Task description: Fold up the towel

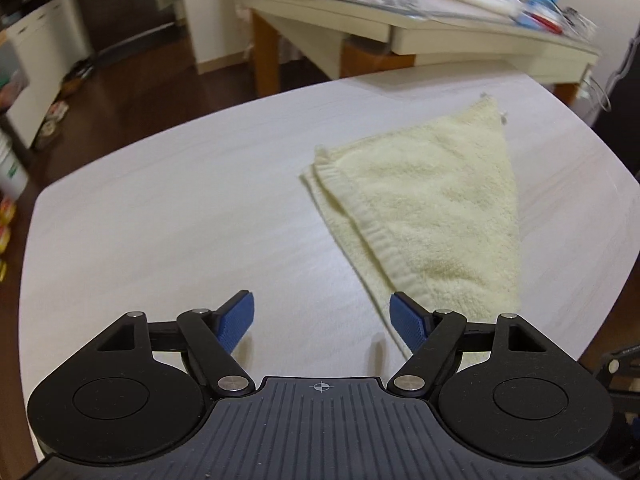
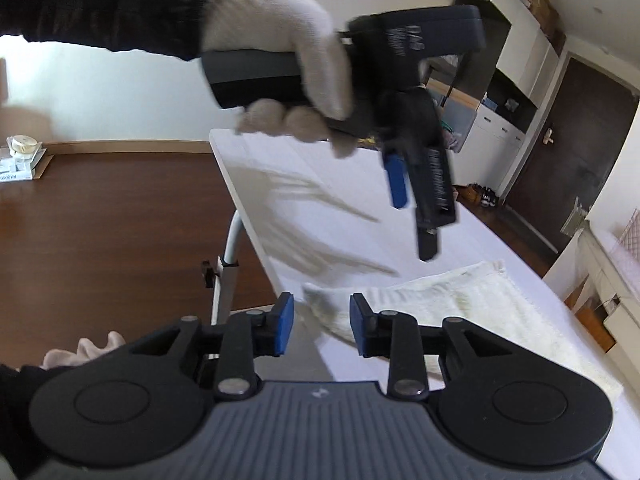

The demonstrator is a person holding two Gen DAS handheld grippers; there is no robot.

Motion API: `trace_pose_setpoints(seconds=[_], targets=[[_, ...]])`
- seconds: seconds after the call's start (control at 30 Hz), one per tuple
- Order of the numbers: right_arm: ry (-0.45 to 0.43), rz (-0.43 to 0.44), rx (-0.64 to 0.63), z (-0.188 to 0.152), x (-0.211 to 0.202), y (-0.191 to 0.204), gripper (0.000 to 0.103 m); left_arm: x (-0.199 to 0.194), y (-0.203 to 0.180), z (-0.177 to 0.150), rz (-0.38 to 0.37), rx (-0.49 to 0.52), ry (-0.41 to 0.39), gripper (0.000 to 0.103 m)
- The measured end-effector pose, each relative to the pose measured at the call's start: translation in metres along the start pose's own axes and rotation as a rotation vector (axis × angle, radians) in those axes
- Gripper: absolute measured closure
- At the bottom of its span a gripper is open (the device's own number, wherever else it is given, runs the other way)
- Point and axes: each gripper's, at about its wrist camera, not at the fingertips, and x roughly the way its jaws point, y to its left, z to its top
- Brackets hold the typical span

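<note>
Two claws, one towel, one desk.

Item: towel point(image 1: 432, 216), pale yellow terry, already folded into a triangle, two layers showing along the hemmed edge. It lies flat on the white desk point(image 1: 160, 208), toward the right half as the left wrist view has it. Its long hemmed edge runs from a blunt corner in mid-desk down toward the near right; the far tip points away, toward the cluttered side table point(image 1: 440, 28) behind.

Item: left claw point(image 1: 322, 318), released, blue pads wide apart, gripping nothing. It hangs above the desk, and the towel lies ahead and to its right, with the near end of the hem just beside the right pad. In the right wrist view the same tool appears raised in a white-gloved hand point(image 2: 280, 64), tips angled down, clear of the cloth.

Item: right claw point(image 2: 322, 330), released, pads parted, nothing between them. A corner of the towel point(image 2: 440, 312) shows directly ahead of the gap, the cloth stretching off to the right along the desk point(image 2: 280, 184).

Relation that matters: the right claw is the nearer one, lined up with the near corner; the left sits higher and off the hem's near end. Judgement: a further fold would likely start with that near corner pinched and carried across the long axis toward the far tip. Whether the right pads touch the cloth cannot be told.

Risk, as a judgement: only the top layer may get pinched, leaving the two layers to slide apart.
</note>
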Motion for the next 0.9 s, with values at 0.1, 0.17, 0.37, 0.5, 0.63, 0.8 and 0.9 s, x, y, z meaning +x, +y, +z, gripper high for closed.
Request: trace_pose_setpoints(seconds=[0.1,0.17,0.37,0.5,0.63,0.8,0.9], targets=[[0.011,-0.010,0.026,0.006,0.005,-0.007,0.064,0.005,-0.002,0.007,-0.015,0.040,-0.003,0.023],[0.025,-0.007,0.037,0.011,0.010,-0.013,0.063,0.007,-0.003,0.009,-0.017,0.051,-0.009,0.023],[0.059,-0.004,0.015,0.020,0.021,-0.028,0.063,0.011,-0.001,0.018,-0.012,0.084,-0.014,0.023],[0.071,0.002,0.017,0.024,0.020,-0.036,0.062,0.011,0.003,0.022,-0.007,0.090,-0.020,0.022],[0.069,0.014,0.024,0.014,0.006,-0.034,0.061,0.013,0.005,0.022,-0.005,0.101,-0.020,0.021],[0.067,0.030,0.023,-0.018,-0.006,-0.012,0.076,0.014,0.009,0.022,-0.003,0.103,-0.021,0.021],[0.060,0.030,-0.011,-0.021,-0.001,-0.007,0.083,0.015,0.011,0.025,0.001,0.107,-0.027,0.021]])
